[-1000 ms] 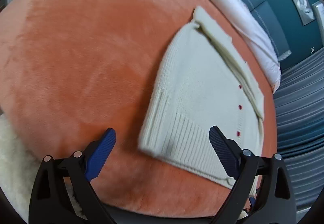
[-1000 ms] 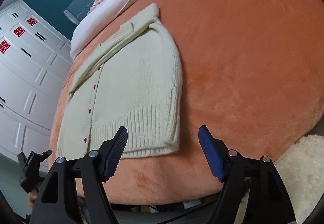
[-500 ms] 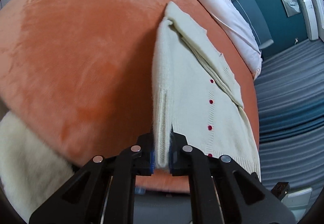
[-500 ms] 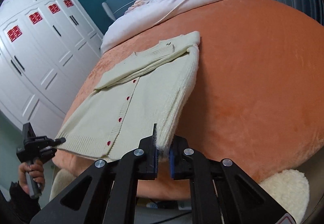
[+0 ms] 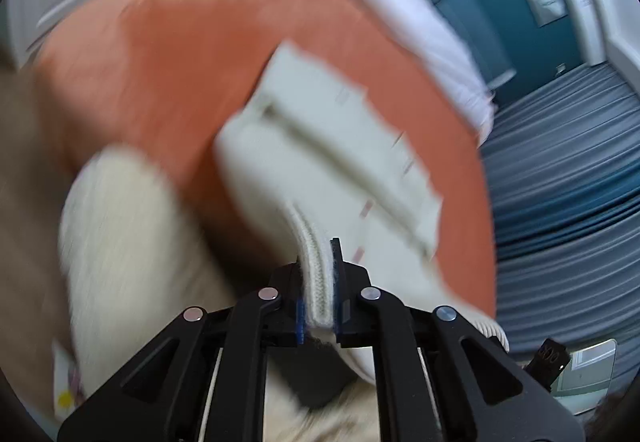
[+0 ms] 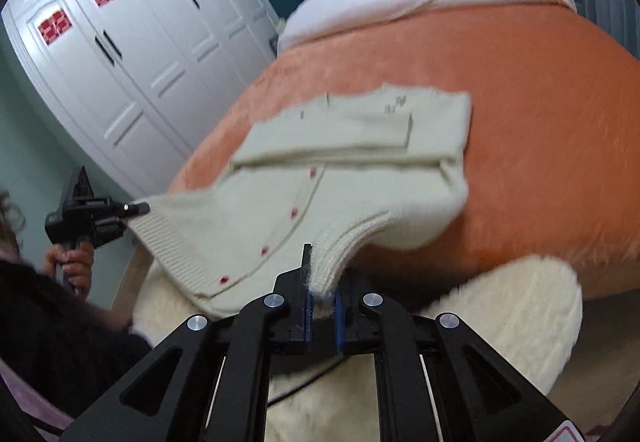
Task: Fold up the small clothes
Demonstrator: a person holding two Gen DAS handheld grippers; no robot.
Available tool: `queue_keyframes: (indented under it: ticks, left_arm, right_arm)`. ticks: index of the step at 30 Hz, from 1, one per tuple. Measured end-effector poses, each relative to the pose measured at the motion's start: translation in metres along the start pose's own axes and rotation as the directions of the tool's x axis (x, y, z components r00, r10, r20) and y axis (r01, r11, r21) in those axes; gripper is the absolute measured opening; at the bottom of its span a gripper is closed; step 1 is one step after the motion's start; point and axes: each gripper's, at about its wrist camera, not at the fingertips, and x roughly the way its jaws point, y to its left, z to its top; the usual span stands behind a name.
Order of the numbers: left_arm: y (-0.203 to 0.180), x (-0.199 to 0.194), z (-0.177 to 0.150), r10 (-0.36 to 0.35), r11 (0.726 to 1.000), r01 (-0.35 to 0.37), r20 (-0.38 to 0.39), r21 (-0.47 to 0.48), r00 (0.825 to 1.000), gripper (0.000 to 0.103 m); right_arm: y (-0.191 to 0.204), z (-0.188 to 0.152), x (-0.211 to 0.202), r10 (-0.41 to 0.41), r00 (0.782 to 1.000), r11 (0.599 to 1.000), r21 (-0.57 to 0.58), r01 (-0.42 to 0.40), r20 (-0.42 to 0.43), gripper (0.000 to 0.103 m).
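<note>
The cream cardigan (image 6: 340, 170) lies with its collar end and folded sleeves on the orange bedspread (image 6: 540, 114), while its ribbed hem is lifted off the bed, I think so that the lower half can be carried over the upper half for the next fold. The right gripper (image 6: 322, 306) is clenched on one hem corner and the left gripper (image 5: 318, 306) is clenched on the other corner, so the hem hangs stretched between the two tongs. The white wardrobe (image 6: 132, 42) stands beyond the bed, and a fluffy cream rug (image 6: 500, 314) lies below the hem.
</note>
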Motion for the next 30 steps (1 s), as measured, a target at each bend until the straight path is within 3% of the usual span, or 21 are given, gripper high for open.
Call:
queue_keyframes:
  ticks: [4,6,7,8,9,10,11,13,14,18,25,30]
  left_arm:
    - [-0.021,0.066,0.086,0.01,0.998,-0.019,0.159,0.053,0.987,0.01]
    - [-0.024,0.113,0.116,0.069,0.994,-0.083,0.177,0.072,0.982,0.014]
    - [-0.022,0.135,0.125,0.108,0.991,-0.12,0.162,0.066,0.981,0.024]
    - [-0.019,0.148,0.129,0.17,0.982,-0.181,0.152,0.062,0.974,0.028]
    - [-0.017,0.155,0.13,0.244,0.964,-0.257,0.165,0.065,0.956,0.028]
    - [-0.015,0.156,0.129,0.282,0.953,-0.297,0.177,0.064,0.943,0.035]
    - [-0.013,0.153,0.126,0.276,0.954,-0.292,0.184,0.063,0.943,0.042]
    - [-0.008,0.142,0.115,0.256,0.962,-0.27,0.198,0.047,0.946,0.076]
    - [-0.005,0.137,0.109,0.255,0.962,-0.269,0.201,0.046,0.946,0.08]
    - [0.01,0.149,0.112,0.275,0.954,-0.288,0.14,0.078,0.951,0.082]
    - [0.01,0.195,0.136,0.259,0.961,-0.264,0.062,0.088,0.964,0.082]
    - [0.006,0.229,0.15,0.245,0.961,-0.243,0.001,0.132,0.97,0.079]
  right_arm:
    - [-0.048,0.07,0.056,-0.065,0.972,0.993,0.109,0.041,0.226,0.008]
    - [-0.077,0.092,0.097,-0.127,0.961,0.97,0.235,0.068,0.245,0.009]
    - [-0.086,0.099,0.113,-0.158,0.958,0.951,0.299,0.081,0.241,0.014]
    - [-0.092,0.102,0.125,-0.197,0.952,0.93,0.353,0.105,0.236,0.019]
    - [-0.091,0.103,0.13,-0.256,0.938,0.912,0.381,0.154,0.234,0.021]
    - [-0.087,0.101,0.13,-0.284,0.927,0.904,0.392,0.173,0.246,0.022]
    - [-0.086,0.097,0.126,-0.282,0.923,0.904,0.396,0.163,0.263,0.024]
    - [-0.081,0.086,0.117,-0.3,0.917,0.906,0.38,0.188,0.261,0.049]
    - [-0.078,0.078,0.115,-0.314,0.917,0.91,0.353,0.217,0.247,0.052]
    - [-0.092,0.06,0.125,-0.361,0.922,0.906,0.288,0.311,0.137,0.053]
    - [-0.118,0.082,0.166,-0.384,0.919,0.889,0.301,0.345,0.083,0.057]
    - [-0.124,0.097,0.205,-0.363,0.931,0.893,0.294,0.34,0.024,0.059]
